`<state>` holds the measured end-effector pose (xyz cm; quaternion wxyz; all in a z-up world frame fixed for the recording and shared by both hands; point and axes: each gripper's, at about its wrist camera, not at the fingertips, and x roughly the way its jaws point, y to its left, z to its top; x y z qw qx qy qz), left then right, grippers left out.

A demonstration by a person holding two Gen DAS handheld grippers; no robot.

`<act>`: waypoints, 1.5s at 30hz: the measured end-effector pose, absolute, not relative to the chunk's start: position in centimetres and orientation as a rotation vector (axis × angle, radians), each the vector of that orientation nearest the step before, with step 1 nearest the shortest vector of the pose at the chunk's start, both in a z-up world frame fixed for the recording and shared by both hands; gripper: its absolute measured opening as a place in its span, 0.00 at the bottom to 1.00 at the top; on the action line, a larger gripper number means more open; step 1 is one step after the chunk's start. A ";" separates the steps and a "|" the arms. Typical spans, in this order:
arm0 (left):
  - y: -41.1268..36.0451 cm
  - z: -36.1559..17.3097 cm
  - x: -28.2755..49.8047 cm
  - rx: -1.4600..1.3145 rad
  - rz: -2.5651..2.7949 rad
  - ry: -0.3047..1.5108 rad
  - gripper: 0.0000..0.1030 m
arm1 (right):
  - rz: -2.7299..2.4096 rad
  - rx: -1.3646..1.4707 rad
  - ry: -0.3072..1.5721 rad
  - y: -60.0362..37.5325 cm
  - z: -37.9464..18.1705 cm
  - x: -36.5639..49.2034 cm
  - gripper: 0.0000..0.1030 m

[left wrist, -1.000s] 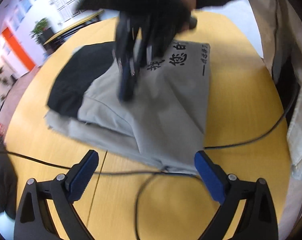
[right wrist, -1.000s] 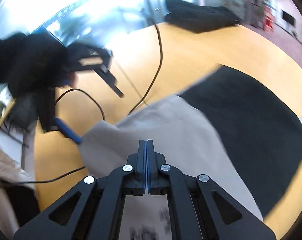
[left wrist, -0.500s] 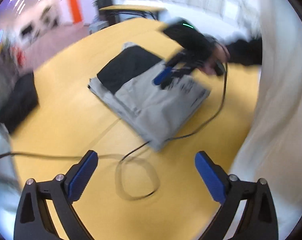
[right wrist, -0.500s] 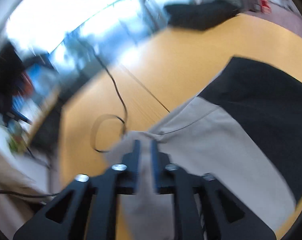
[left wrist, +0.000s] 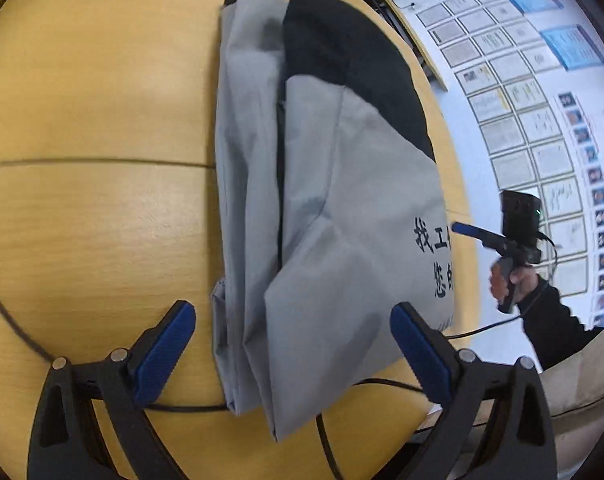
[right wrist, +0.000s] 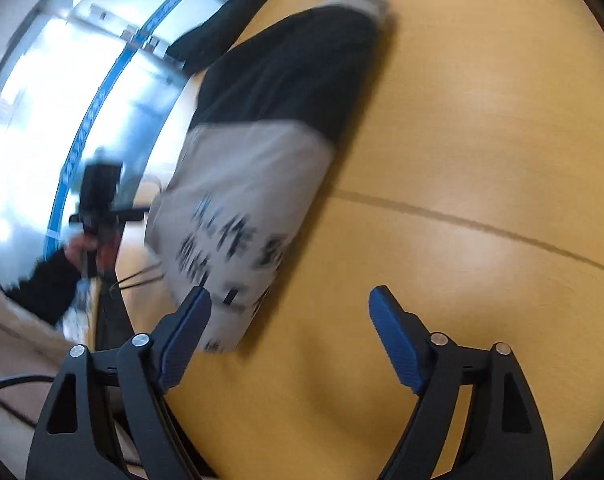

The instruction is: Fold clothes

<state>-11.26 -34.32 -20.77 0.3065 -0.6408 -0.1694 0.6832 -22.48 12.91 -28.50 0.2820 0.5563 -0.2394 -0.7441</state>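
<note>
The folded jacket [left wrist: 333,208], grey with a black panel at its far end and black printed characters near the close end, lies flat on the round wooden table [left wrist: 102,120]. Its long right side runs close to the table's edge, and its layered folds show along the left side. A seam in the tabletop runs across under the jacket's middle. A black cable [left wrist: 190,407] passes under the jacket's near corner.

My left tool [left wrist: 292,338] hangs over the jacket's near end with its blue fingers [left wrist: 164,350] spread wide, one on each side of the cloth, gripping nothing.

My right tool [right wrist: 290,332] is also wide open and holds nothing; it sits off the near corner of the jacket [right wrist: 258,168], mostly over bare table [right wrist: 481,120]. That view is blurred, so I cannot tell whether its left finger touches the cloth.
</note>
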 end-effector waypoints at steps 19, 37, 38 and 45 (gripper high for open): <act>-28.9 -22.8 -13.5 -1.808 1.742 -0.588 1.00 | -1.977 1.463 -0.526 -2.8 -34.9 -41.3 1.00; -21.6 -21.7 -12.7 -1.896 1.916 -0.369 0.57 | -2.273 1.624 -0.184 -2.8 -30.4 -38.8 0.34; -21.3 -21.6 -12.7 -1.896 1.910 -0.364 0.51 | -2.285 1.614 -0.183 -2.7 -30.3 -38.5 0.32; -20.3 -20.4 -11.8 -1.843 1.913 -0.429 0.24 | -2.376 1.490 -0.086 -2.5 -29.1 -34.8 0.18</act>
